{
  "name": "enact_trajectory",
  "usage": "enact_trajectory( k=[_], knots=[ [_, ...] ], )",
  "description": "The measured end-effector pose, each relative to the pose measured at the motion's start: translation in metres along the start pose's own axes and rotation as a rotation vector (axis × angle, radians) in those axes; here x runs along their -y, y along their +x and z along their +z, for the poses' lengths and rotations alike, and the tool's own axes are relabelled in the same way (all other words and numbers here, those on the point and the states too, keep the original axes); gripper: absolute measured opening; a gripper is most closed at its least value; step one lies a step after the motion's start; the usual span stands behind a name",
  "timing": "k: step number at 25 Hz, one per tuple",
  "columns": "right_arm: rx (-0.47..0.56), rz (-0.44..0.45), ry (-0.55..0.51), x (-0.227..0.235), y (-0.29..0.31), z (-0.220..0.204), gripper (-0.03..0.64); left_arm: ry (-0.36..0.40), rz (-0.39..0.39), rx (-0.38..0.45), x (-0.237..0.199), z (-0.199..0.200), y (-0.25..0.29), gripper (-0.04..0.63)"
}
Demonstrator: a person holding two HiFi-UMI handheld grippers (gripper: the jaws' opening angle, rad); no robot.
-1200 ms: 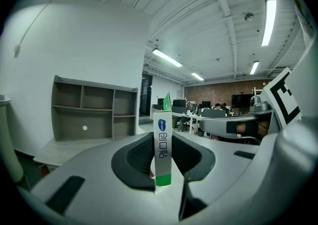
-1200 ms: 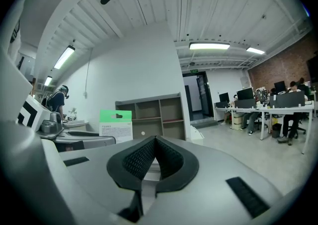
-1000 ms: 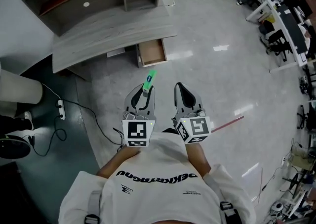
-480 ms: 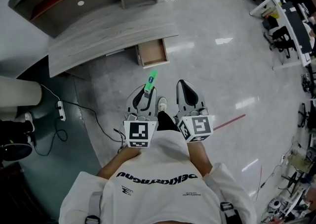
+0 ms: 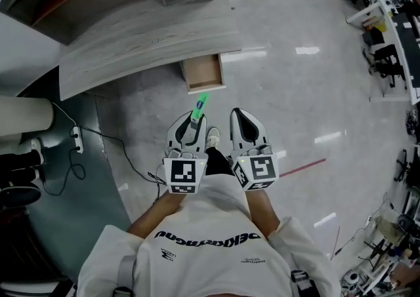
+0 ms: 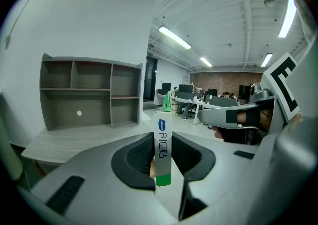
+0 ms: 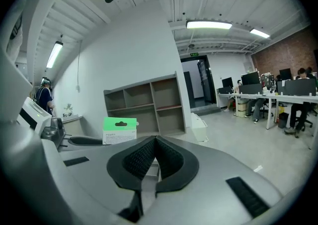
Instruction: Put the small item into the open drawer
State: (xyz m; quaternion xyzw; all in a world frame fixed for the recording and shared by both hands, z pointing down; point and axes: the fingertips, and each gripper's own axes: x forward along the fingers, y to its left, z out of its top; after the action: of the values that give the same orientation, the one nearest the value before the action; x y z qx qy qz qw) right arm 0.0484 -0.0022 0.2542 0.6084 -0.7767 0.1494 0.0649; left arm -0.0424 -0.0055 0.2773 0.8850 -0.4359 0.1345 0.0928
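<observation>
Carrying the small item toward the open drawer

We have stepped on toward the desk (image 5: 144, 43) in the last second: a shoe (image 5: 212, 136) now shows between the grippers where only floor showed before, so the approach is under way and the placing is not yet begun. The left gripper (image 5: 193, 119) pinches the small item (image 5: 199, 107), a slim green-and-white box, which stands up out of its jaws, well short of the drawer (image 5: 204, 87). The right gripper (image 5: 243, 117) has its jaws pressed together on nothing. The drawer stands pulled out from under the desk, and its wooden bottom looks bare to us.
</observation>
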Motion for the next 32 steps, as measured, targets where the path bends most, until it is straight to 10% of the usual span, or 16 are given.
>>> enact_trajectory(
  k=[32],
  knots=[
    [-0.207, 0.072, 0.053, 0.063, 0.135, -0.126, 0.032, -0.126, 0.066, -0.19, -0.044, -0.127, 0.154, 0.098]
  ],
)
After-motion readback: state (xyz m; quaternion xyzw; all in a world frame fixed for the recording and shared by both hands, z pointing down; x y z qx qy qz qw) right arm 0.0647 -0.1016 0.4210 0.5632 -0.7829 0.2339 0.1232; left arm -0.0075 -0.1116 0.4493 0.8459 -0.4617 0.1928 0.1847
